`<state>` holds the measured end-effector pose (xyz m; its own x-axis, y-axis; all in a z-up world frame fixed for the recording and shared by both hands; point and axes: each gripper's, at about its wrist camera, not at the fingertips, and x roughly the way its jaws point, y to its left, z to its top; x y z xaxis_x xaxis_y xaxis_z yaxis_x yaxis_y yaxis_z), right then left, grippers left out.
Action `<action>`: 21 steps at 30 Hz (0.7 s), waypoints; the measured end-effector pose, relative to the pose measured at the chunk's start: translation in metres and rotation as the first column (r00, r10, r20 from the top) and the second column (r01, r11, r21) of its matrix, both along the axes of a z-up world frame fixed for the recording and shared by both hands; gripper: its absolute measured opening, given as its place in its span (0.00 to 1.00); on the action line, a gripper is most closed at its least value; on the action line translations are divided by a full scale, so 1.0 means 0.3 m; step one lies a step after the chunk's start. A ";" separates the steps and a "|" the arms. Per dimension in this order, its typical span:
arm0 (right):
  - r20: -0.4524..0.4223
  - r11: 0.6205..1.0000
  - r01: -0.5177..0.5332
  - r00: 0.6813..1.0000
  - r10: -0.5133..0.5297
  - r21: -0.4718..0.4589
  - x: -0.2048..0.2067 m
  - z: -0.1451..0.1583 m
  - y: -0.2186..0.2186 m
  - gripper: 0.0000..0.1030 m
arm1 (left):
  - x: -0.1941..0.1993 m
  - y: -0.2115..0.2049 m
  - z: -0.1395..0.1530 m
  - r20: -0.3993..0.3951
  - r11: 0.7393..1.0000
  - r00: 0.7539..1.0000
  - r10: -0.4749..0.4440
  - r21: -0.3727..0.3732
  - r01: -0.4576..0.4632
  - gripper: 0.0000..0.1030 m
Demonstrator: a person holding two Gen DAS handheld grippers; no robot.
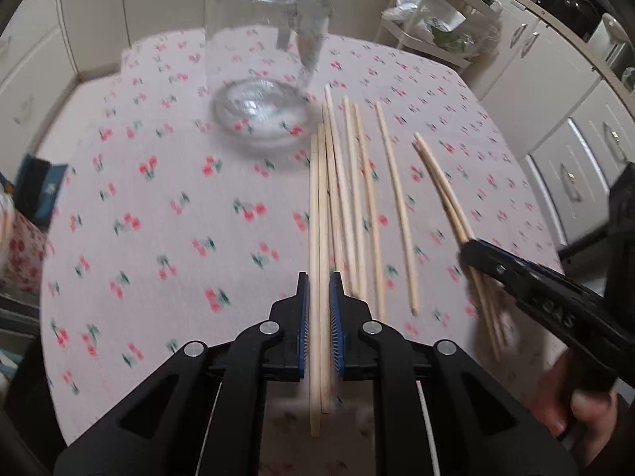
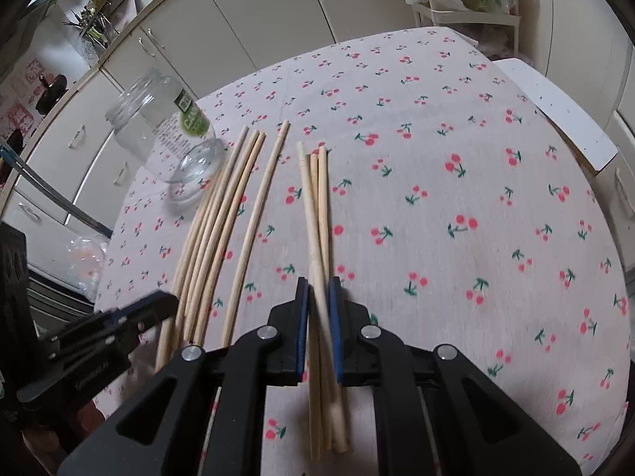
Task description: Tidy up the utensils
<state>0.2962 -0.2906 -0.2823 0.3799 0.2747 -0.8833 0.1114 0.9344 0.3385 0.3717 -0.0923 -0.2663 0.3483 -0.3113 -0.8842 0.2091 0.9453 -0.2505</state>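
Several pale wooden chopsticks [image 1: 359,198] lie side by side on the cherry-print tablecloth [image 1: 158,218]. My left gripper [image 1: 319,289] is shut on two chopsticks [image 1: 318,206] at the left of the row; it also shows low left in the right wrist view [image 2: 166,304]. My right gripper [image 2: 317,289] is shut on a bundle of three chopsticks [image 2: 315,206], which cross slightly between the pads; its black fingers [image 1: 476,252] pinch that bundle at the right. An empty glass jar [image 1: 262,63] with a green label [image 2: 192,119] stands beyond the row, its mouth up.
Several loose chopsticks [image 2: 222,218] and a single one [image 2: 260,198] lie between the two grippers. A white rack with bags [image 1: 432,12] and cabinets [image 1: 535,79] stand past the table. A white board [image 2: 555,119] juts at the far right edge. A blue box [image 1: 39,190] sits at the left.
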 end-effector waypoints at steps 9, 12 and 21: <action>0.038 0.994 0.002 0.999 0.002 -0.113 0.015 0.029 -0.003 0.39 | 0.053 0.012 0.019 0.033 0.999 0.999 0.017 0.030 -0.018 0.10; 0.044 0.993 -0.005 0.999 0.010 -0.115 0.042 0.026 -0.008 0.39 | 0.091 -0.005 0.014 0.046 0.999 0.999 0.008 0.052 -0.010 0.10; 0.059 0.990 0.019 0.998 -0.011 -0.142 0.109 0.036 -0.069 0.38 | 0.141 -0.044 0.010 0.063 0.998 0.998 -0.015 0.068 0.010 0.10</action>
<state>0.3289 -0.3112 -0.2714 0.4350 0.1413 -0.8893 0.1099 0.9719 0.2081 0.4141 -0.1056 -0.2632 0.4005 -0.2567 -0.8796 0.2344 0.9567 -0.1725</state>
